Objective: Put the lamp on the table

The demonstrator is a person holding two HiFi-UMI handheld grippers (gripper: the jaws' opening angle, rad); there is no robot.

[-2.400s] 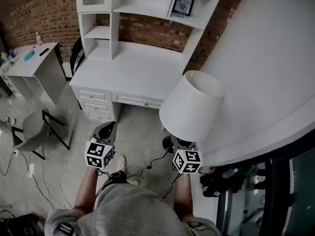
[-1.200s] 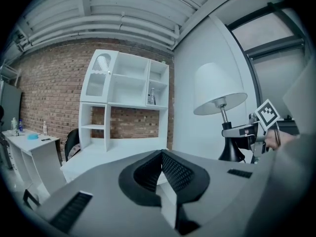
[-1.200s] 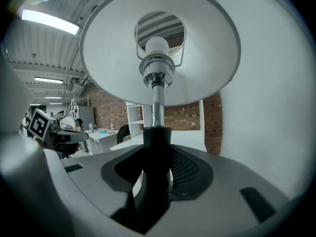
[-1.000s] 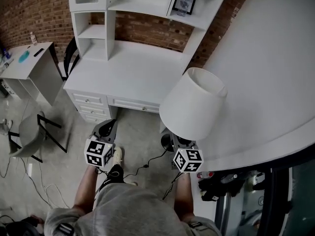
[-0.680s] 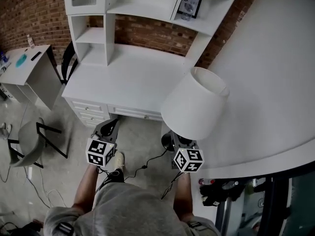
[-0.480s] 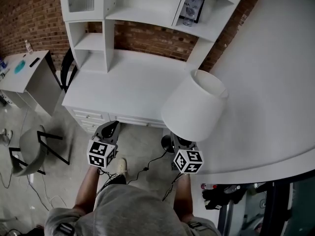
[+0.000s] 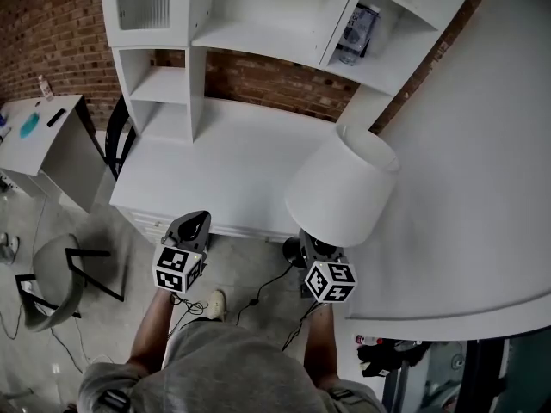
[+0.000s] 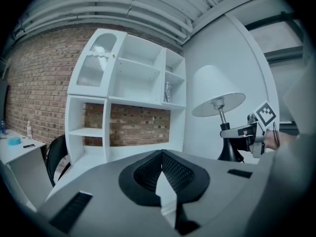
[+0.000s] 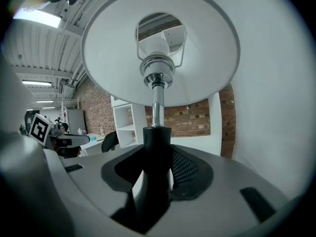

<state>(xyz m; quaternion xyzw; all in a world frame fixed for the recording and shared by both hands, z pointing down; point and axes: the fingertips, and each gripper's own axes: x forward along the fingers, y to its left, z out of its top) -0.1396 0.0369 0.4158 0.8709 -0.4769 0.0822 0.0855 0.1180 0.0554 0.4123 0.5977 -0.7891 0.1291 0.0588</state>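
A lamp with a white shade (image 7: 343,196) and a black base (image 7: 295,249) hangs tilted in the air at the front right corner of the white desk (image 7: 228,157). My right gripper (image 7: 315,252) is shut on the lamp's black stem (image 9: 156,149), with the shade (image 9: 158,48) above it. Beside it, my left gripper (image 7: 191,225) hovers at the desk's front edge, shut and holding nothing (image 8: 161,157). The left gripper view shows the lamp (image 8: 217,95) off to the right, and the desk top (image 8: 74,169) lies beyond the jaws.
The desk carries a white shelf hutch (image 7: 172,58) against a brick wall. A black chair (image 7: 116,136) stands at its left, with a grey side table (image 7: 43,136) and a grey chair (image 7: 52,269) further left. A cable (image 7: 258,295) trails on the floor. A curved white wall (image 7: 482,144) is at right.
Both grippers and the lamp have come closer to the desk. The left gripper now reaches its front edge, and the shade overlaps the desk's right end. The grip is unchanged.
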